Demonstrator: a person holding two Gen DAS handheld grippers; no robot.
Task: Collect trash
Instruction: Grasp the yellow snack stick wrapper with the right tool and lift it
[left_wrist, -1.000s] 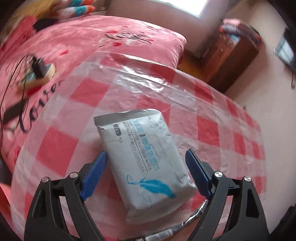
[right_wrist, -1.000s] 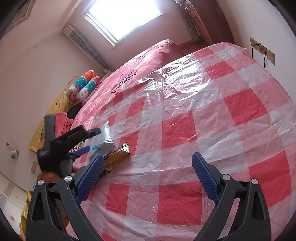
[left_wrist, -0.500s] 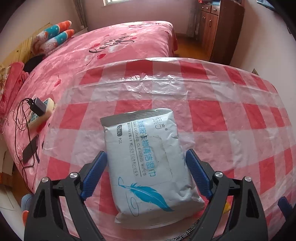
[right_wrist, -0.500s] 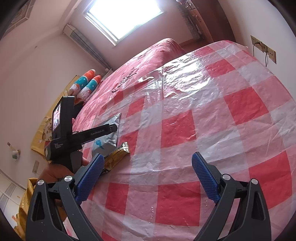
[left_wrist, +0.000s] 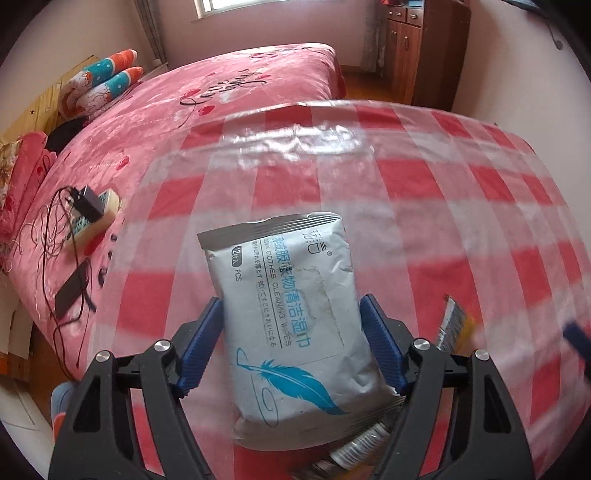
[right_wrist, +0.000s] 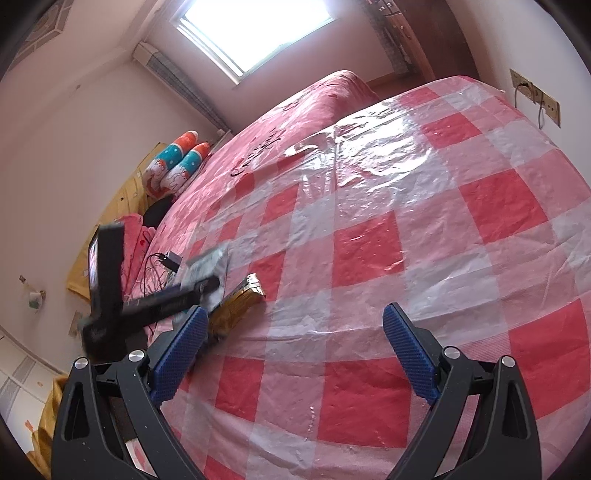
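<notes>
Lying flat: crinkled grey wipes pack (left_wrist: 295, 321), blue feather.

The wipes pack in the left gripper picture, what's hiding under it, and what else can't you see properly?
- Left wrist view: the wipes pack covers most of a silvery wrapper beneath it; what that is cannot be told.
- Left wrist view: the gold snack wrapper and a blue gripper pad at the right edge are smeared by motion blur.
- Right wrist view: the left gripper is blurred and hides most of the pack.
- Whether the closing left pads already press the pack: unclear.
</notes>
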